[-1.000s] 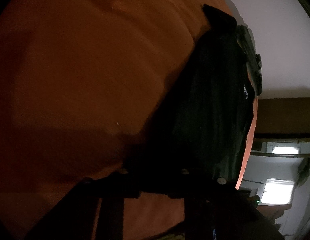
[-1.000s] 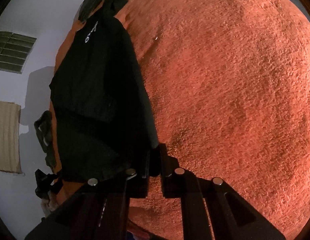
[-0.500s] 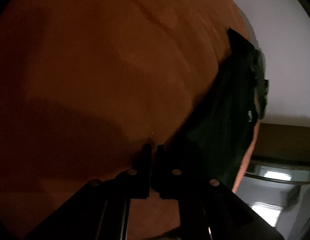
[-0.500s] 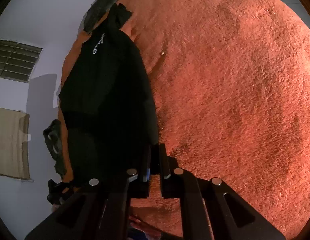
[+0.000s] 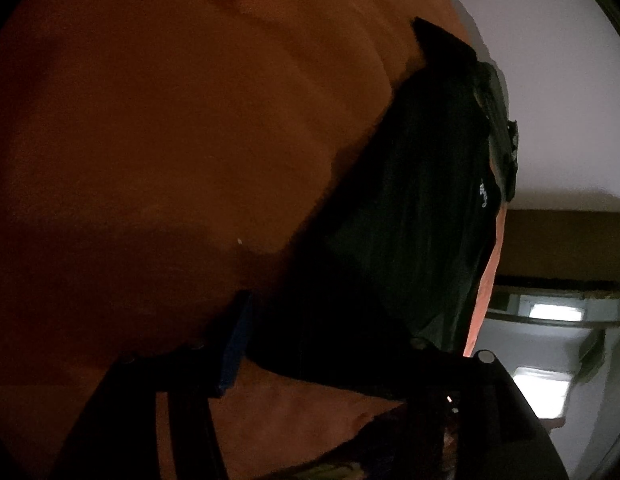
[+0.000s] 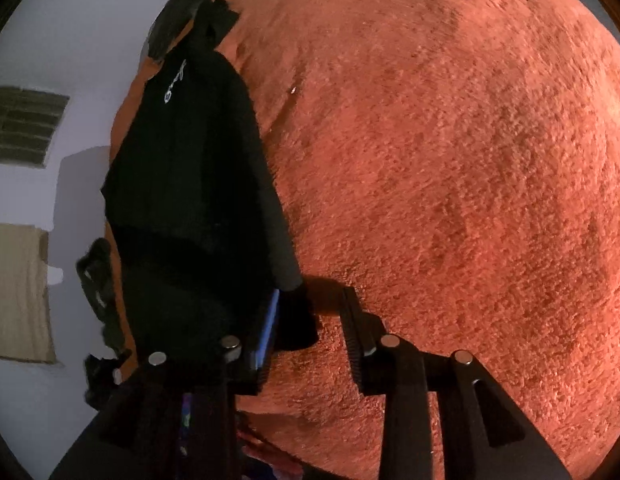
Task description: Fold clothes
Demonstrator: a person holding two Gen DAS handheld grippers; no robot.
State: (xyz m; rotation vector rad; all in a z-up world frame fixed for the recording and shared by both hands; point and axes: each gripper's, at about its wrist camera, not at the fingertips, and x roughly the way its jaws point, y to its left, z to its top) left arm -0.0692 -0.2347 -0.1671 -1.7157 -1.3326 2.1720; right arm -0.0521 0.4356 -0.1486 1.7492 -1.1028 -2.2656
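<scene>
- A black garment [image 6: 190, 184] lies on an orange blanket [image 6: 450, 160]. It sits at the blanket's edge, the side next to the white wall [image 6: 70, 60].
- It looks folded into a long strip, with one layer lying over another. Small white writing [image 6: 174, 84] shows near its far end.
- The right gripper [image 6: 310, 320] is at the garment's near corner. Its jaws are wide apart. One finger [image 6: 266, 332], the one with the blue pad, is right at the garment's edge, and the other rests on bare blanket beside the garment. A bit of black cloth pokes into the gap, but nothing is clamped.
- The left gripper [image 5: 330, 344] is at the garment's near end too. This view is very dark. Its jaws seem wide apart, with the dark cloth between them, but I cannot be sure the cloth is free.
- The garment could be all done and just let go, or there could be one more fold to make. The pictures fit both.
- What could go wrong:
  - The blue pad could snag the cloth, so pulling away could drag the corner and open the fold.
  - The garment is close to the blanket's edge, so a push toward the wall could slide it off.
  - If the jaws close here, they could pinch only the top layer, or grab the fuzzy blanket too. Then the layers would slip apart.
  - The left side is dark, so a grab there could miss the edge.
</scene>
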